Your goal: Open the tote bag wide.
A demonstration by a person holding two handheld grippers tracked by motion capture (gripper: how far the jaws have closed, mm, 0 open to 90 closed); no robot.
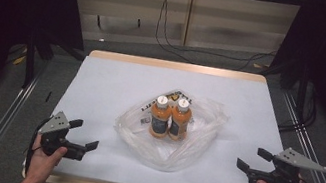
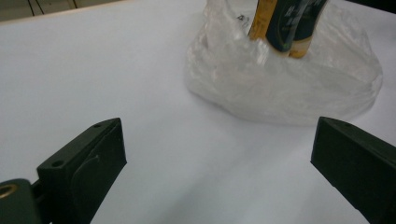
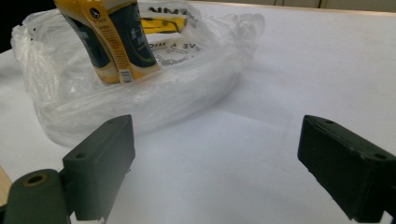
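Two orange bottles [image 1: 160, 117] [image 1: 179, 120] with white caps stand side by side, upright, in the middle of a crumpled clear plastic bag [image 1: 195, 143] at the centre of the white table [image 1: 112, 77]. My left gripper [image 1: 86, 134] is near the front left corner, open and empty, its jaws pointing toward the bag. My right gripper [image 1: 250, 158] is at the front right, also open and empty, facing the bag. In the left gripper view the bag [image 2: 280, 88] and bottles [image 2: 285, 23] lie ahead to the right. In the right gripper view the bag [image 3: 140, 102] and bottles [image 3: 112, 42] lie ahead to the left.
The table has a wooden rim [image 1: 175, 65] along its far edge. Metal rails [image 1: 3, 119] run along both sides of the table. Cables [image 1: 169, 42] trail over the floor behind, and dark curtains hang at left and right.
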